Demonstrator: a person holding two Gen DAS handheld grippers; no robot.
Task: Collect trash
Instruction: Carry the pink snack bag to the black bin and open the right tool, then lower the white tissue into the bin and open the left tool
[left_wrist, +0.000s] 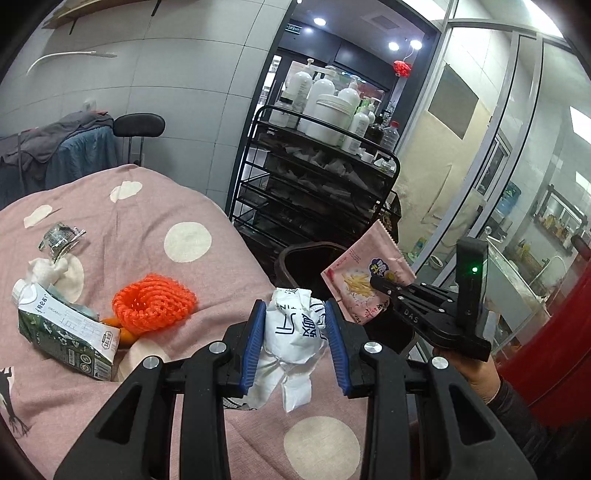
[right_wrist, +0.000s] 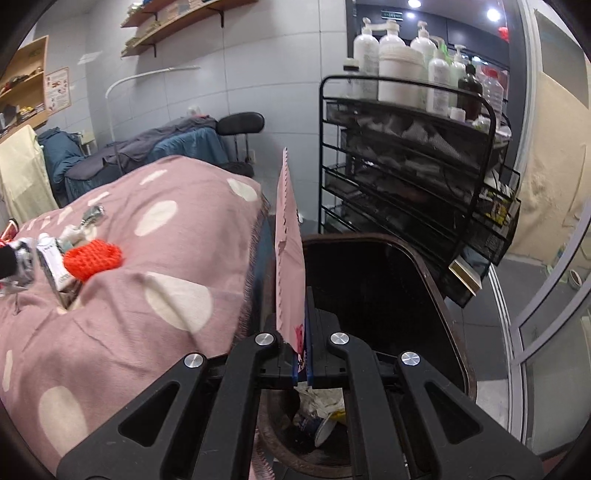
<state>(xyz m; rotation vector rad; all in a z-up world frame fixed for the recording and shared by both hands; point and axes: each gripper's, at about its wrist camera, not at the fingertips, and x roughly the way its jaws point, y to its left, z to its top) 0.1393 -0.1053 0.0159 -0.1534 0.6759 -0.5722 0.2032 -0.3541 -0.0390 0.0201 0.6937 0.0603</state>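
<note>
My left gripper (left_wrist: 295, 314) is shut on a crumpled white paper wrapper (left_wrist: 291, 332), held above the pink spotted blanket (left_wrist: 155, 229) near its right edge. My right gripper (right_wrist: 301, 314) is shut on a pink snack packet (right_wrist: 290, 258), also seen in the left wrist view (left_wrist: 365, 273), held edge-up over the dark trash bin (right_wrist: 436, 291). The bin holds some trash at its bottom (right_wrist: 321, 413). On the blanket lie a green milk carton (left_wrist: 70, 332), an orange foam net (left_wrist: 153, 302), a white tissue (left_wrist: 46, 271) and a crumpled silver wrapper (left_wrist: 61, 238).
A black wire rack (right_wrist: 410, 177) with white bottles (right_wrist: 399, 66) stands just behind the bin. A black chair (left_wrist: 138, 127) and draped clothes (left_wrist: 55, 144) are beyond the bed. A glass partition (left_wrist: 517, 166) is at the right.
</note>
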